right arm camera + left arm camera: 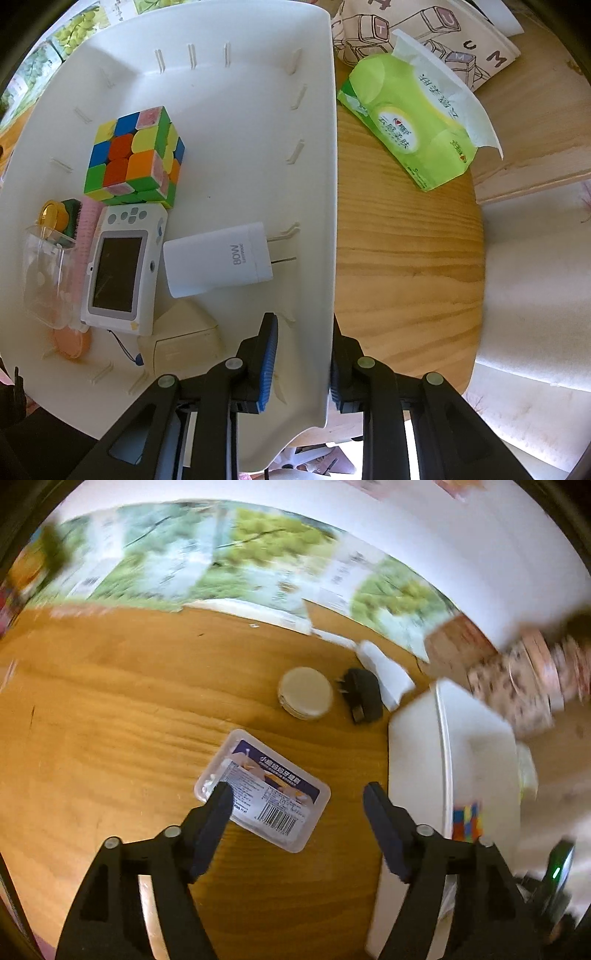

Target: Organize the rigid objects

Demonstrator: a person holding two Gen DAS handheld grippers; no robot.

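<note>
Left tongs (297, 794) released above barcoded clear box (263, 789); right tongs (303, 325) clenched on bin wall (321, 229); charger (218, 260) reads "BOW".

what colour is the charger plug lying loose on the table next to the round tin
Black. The charger plug shows best in the left wrist view, beside the round tin.

Wood table (110, 720); clear box (263, 790) at centre; round tin (306, 693) & black plug (361, 695) at 1 o'clock; white bin (450, 760) at 3; tissue pack (417, 122) beside the bin.
</note>
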